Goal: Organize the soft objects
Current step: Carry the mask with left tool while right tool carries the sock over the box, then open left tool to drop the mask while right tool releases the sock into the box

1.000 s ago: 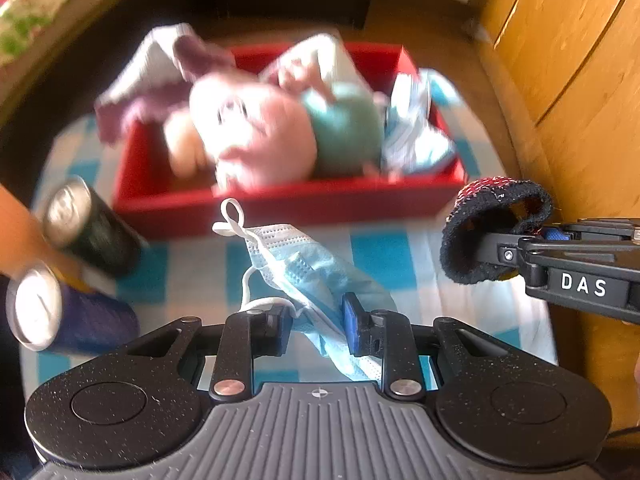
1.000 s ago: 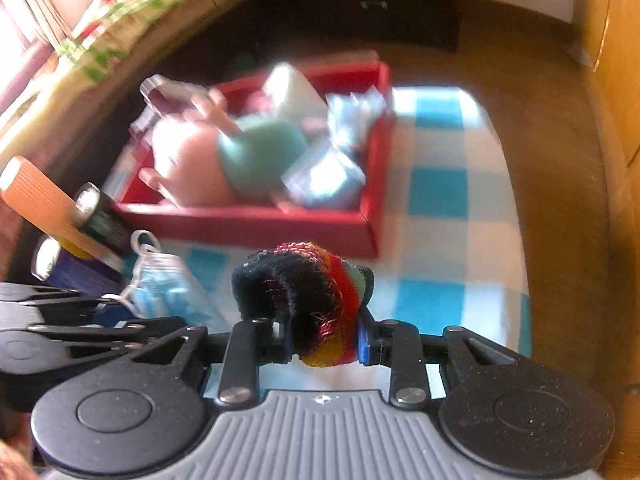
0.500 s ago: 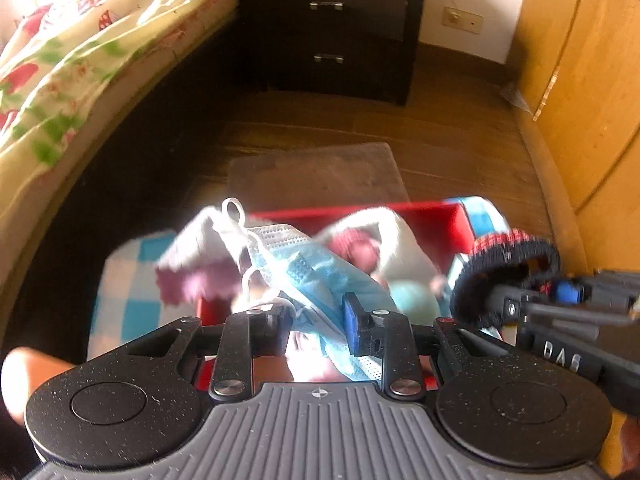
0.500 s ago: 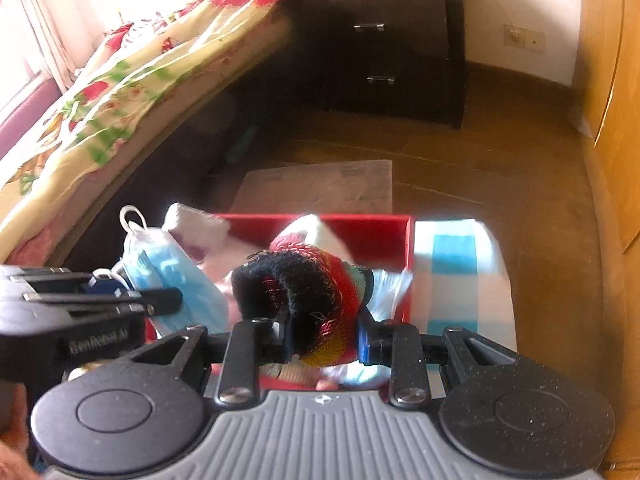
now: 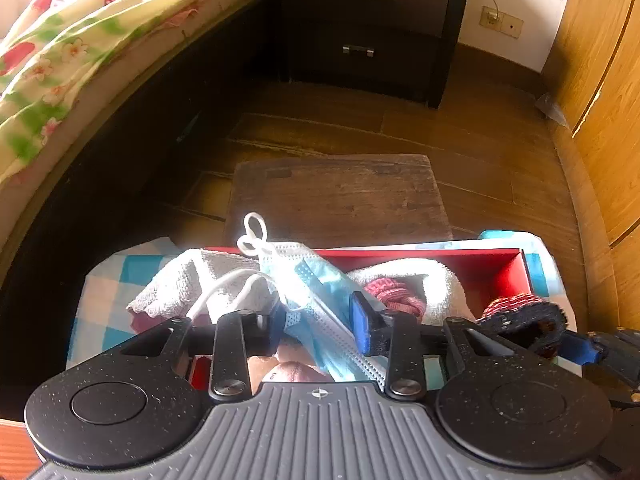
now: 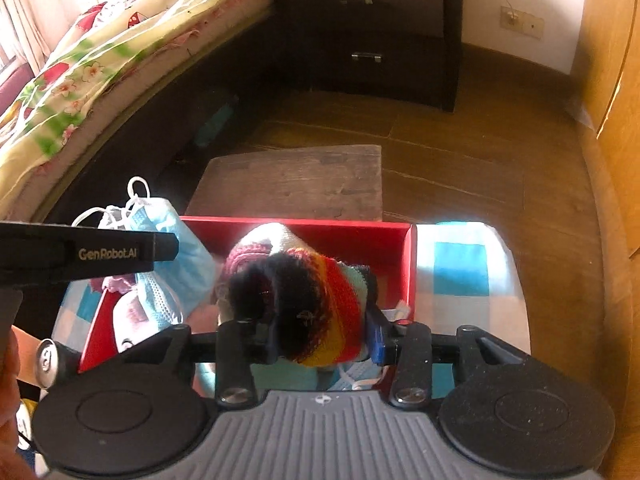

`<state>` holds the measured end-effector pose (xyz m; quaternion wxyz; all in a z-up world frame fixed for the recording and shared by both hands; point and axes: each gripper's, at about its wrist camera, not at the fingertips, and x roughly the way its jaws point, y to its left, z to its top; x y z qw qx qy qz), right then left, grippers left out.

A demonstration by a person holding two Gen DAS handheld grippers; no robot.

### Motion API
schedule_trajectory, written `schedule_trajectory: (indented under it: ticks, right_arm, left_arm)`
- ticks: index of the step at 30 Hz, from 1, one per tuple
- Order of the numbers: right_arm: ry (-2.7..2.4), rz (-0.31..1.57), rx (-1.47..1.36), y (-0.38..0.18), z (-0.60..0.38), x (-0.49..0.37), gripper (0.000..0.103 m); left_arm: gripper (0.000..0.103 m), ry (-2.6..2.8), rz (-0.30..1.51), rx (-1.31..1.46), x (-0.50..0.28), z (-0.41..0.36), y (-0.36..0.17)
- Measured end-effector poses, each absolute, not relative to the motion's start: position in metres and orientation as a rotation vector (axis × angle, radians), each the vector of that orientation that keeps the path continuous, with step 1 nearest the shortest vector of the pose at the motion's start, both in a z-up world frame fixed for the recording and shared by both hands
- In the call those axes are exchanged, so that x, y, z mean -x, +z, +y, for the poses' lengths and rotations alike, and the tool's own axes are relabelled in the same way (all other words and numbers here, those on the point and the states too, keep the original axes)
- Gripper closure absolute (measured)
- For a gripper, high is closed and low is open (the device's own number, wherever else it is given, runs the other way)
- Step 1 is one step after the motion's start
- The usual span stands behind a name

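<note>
My left gripper [image 5: 320,320] is shut on a blue face mask [image 5: 316,284] and holds it above the red box [image 5: 500,264]. The mask also shows in the right wrist view [image 6: 176,248]. My right gripper [image 6: 322,336] is shut on a striped knit sock [image 6: 316,296], black, red and yellow, held over the red box [image 6: 360,236]. The sock shows at the right in the left wrist view [image 5: 524,316]. The box holds a white towel [image 5: 180,284], a pink plush [image 5: 296,372] and other soft things.
The box sits on a blue and white checked cloth [image 6: 460,268]. A drink can [image 6: 48,360] stands left of the box. Beyond are a wooden stool [image 5: 340,196], a bed [image 5: 80,60], a dark nightstand [image 5: 368,28] and a wooden wardrobe [image 5: 600,80].
Both grippers have risen and moved forward over the red box, each still holding its item. The views now tilt up to the floor and nightstand.
</note>
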<state>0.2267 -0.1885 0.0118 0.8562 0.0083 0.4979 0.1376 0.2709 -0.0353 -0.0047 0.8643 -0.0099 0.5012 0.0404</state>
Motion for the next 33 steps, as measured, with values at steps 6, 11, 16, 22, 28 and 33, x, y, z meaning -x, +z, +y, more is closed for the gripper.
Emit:
schedule_trajectory:
  ticks: [6,11,16,22,28,33]
  right_arm:
    - [0.282,1.036,-0.032,0.020,-0.195,-0.224,0.082]
    - [0.266,1.016,-0.017,0.025,-0.192,-0.221,0.071]
    - [0.265,1.007,-0.027,0.029,-0.189,-0.216,0.071]
    - [0.253,1.053,0.060,0.027,-0.180,-0.207,0.071]
    - [0.246,1.029,0.025,0.044,-0.187,-0.189,0.069]
    - [0.229,1.023,0.021,0.056,-0.191,-0.173,0.068]
  left_arm:
    - [0.036,0.085,1.000,0.056,-0.269,-0.032,0.015]
    - [0.035,0.089,1.001,0.007,-0.261,-0.036,0.018]
    - [0.037,0.081,1.029,0.009,-0.249,-0.034,0.015]
    - [0.037,0.075,1.047,0.010,-0.230,-0.027,0.019]
    - [0.037,0.063,1.047,0.016,-0.205,-0.021,0.024]
    - [0.037,0.044,1.040,0.045,-0.180,-0.017,0.033]
